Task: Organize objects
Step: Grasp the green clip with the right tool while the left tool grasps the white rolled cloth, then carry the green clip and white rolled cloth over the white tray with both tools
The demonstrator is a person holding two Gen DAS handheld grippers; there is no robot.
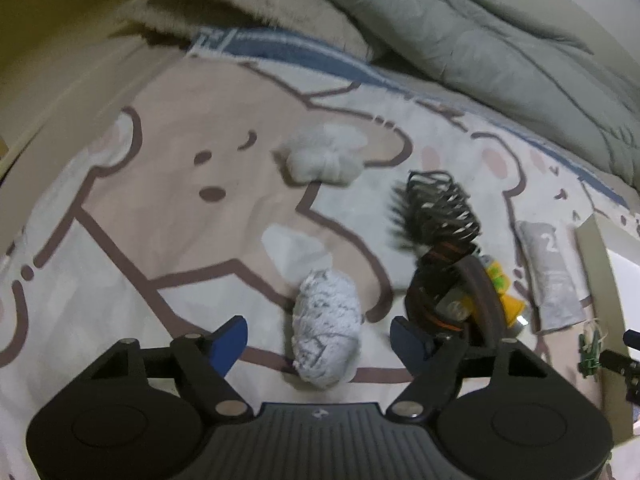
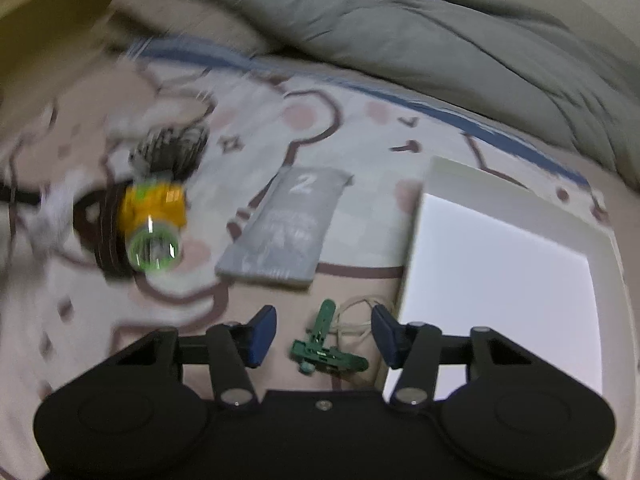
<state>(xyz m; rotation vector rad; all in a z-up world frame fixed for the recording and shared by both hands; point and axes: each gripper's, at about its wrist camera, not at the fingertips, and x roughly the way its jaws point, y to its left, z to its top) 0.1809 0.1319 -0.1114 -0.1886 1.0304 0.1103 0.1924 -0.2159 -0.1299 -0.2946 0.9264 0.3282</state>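
Cotton bedsheet printed with beige cartoon bears [image 1: 168, 208], the landmark surface, carries every item. White shallow rectangular tray [image 2: 508, 264] rests on its right part. Grey flat sachet marked "2" [image 2: 288, 224] lies left of the tray; black vented plastic hairbrush [image 1: 438, 210] lies farther left. Speckled white rolled cloth bundle [image 1: 326, 330], soft and light, sits between the spread fingers of the left gripper [image 1: 320, 338]; grasp its midsection. Small green plastic clip [image 2: 324, 350], probably rigid and slippery, lies just left of the tray, between the parted fingers of the right gripper [image 2: 324, 336].
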